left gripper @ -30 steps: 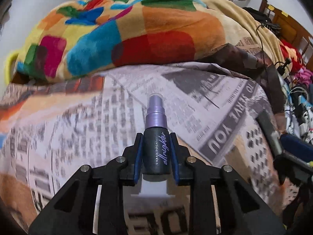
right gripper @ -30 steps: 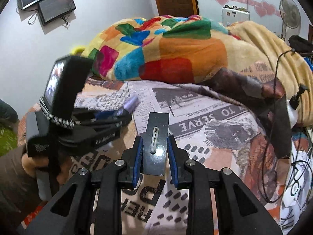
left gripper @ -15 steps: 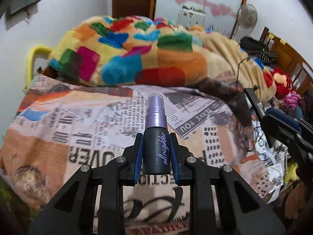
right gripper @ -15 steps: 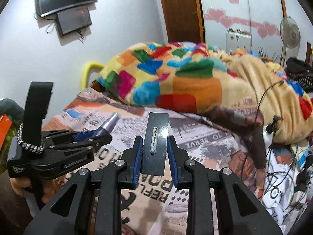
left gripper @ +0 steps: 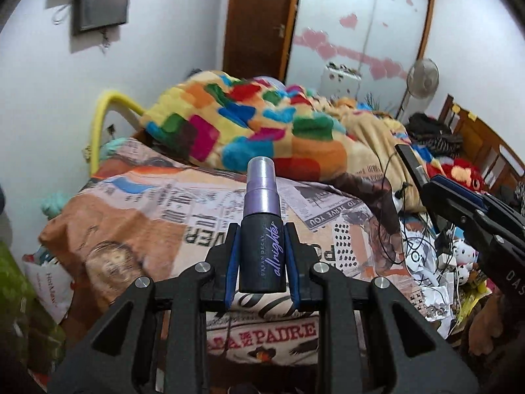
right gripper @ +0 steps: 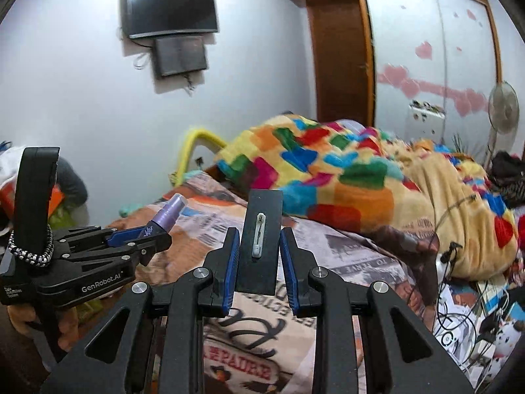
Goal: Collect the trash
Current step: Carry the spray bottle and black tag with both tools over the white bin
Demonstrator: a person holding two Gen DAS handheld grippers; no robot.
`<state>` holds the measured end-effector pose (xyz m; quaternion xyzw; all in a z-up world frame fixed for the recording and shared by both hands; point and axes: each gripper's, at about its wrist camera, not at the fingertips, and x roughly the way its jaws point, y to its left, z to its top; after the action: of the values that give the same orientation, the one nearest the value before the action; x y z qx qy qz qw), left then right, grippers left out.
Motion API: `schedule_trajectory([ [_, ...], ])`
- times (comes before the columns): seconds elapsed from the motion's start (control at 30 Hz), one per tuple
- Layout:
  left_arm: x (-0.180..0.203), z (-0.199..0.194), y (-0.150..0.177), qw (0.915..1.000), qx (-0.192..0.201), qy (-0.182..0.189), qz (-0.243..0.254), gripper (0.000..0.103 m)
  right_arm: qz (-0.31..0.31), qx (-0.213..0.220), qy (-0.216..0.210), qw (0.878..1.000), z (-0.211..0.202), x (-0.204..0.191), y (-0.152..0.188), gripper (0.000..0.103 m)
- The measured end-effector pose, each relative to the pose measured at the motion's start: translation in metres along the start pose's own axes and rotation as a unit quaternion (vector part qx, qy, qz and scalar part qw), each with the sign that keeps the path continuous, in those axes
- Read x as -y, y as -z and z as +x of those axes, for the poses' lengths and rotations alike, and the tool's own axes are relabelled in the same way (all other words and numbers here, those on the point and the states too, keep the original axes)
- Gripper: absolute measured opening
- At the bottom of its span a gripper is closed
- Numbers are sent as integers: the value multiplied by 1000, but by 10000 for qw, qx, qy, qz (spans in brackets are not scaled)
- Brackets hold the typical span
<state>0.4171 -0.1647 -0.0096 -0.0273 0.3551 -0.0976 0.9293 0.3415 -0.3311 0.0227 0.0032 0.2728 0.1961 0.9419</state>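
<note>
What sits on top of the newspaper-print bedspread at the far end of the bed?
A multicolored patchwork blanket lies heaped on the newspaper-print bedspread, with a tan blanket beside it. Whatever is beneath those heaps is covered and cannot be seen.

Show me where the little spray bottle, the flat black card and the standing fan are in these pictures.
spray bottle (left gripper: 262, 252), left wrist view, on its dark labelled body.
flat black card (right gripper: 261, 246), right wrist view, on its face beside the white strip.
standing fan (right gripper: 503, 106), right wrist view, on its round head.
</note>
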Motion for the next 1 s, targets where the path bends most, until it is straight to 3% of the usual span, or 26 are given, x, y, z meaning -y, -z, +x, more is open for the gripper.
schedule_trajectory([
  [0.3,-59,-100,37,9969,465,-465,-435,25,-381,27,-607,9974,-15,-82,6,23],
  [0.57,-124,-173,87,9880,677,-1044,-914,25,-811,-154,-1163,9898,-12,-154,23,23],
  [0.83,-195,-215,144,9742,631,-1526,-1536,25,-1219,-376,-1680,9775,-3,-230,42,23],
  [1.0,-239,-225,185,9629,405,-1800,-1969,25,-1395,-644,-2028,9671,10,-272,59,23],
])
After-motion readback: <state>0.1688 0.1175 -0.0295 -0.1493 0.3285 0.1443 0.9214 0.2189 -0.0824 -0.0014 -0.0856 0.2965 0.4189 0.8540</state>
